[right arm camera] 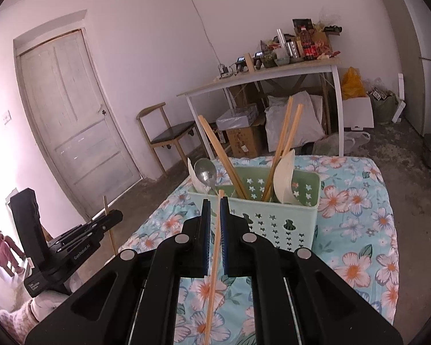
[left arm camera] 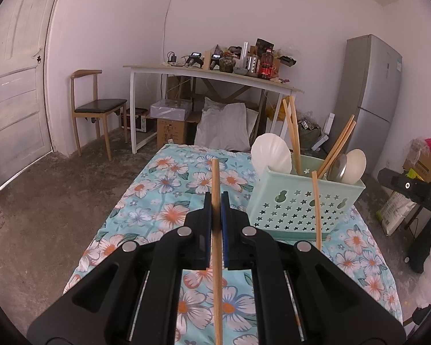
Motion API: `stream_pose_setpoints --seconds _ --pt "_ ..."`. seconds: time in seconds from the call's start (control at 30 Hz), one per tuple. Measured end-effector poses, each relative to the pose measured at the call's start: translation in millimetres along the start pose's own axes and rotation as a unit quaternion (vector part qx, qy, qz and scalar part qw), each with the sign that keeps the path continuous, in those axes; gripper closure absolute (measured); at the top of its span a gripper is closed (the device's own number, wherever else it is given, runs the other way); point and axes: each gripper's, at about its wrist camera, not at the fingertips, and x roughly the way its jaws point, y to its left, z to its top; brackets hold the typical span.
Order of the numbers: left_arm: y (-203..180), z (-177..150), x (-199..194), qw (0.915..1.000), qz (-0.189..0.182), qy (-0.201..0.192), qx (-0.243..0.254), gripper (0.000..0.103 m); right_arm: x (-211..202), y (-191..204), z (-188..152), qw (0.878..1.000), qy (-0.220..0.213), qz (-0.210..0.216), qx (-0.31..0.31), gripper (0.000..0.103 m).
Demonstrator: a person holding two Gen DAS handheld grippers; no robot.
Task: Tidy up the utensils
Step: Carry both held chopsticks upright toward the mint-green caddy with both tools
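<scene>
Chopsticks are clamped one in each gripper: the left gripper [left arm camera: 216, 198] pinches a chopstick [left arm camera: 215, 178] upright above the floral cloth [left arm camera: 163, 201], and the right gripper [right arm camera: 215, 204] pinches another chopstick [right arm camera: 217, 221], its tip near the green basket [right arm camera: 287, 215]. More chopsticks [right arm camera: 224, 155], a metal spoon [right arm camera: 205, 172] and white spoons [right arm camera: 284, 178] stand inside the basket.

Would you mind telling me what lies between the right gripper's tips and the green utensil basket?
Only bare floral cloth: in the right wrist view, the right gripper, shut on a chopstick, sits just short of the green utensil basket, nothing else intervening.
</scene>
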Motion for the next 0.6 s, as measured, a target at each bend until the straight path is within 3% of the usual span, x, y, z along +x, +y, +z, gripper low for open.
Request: stream_pose_setpoints --seconds 0.1,0.2,0.6 --pt "-0.4 -0.1 0.4 1.0000 0.000 0.000 0.000 0.098 6.7 -2.9 -2.6 1.000 0.014 -0.004 0.007 0.093" --pt "-0.7 0.0 0.4 1.0000 0.000 0.000 0.000 0.098 14.6 -7.5 -4.9 0.999 0.028 -0.007 0.017 0.083" --pt "-1.3 -1.2 2.7 1.0000 0.000 0.003 0.000 0.098 34.1 -16.6 -8.6 0.998 0.058 -0.014 0.034 0.081"
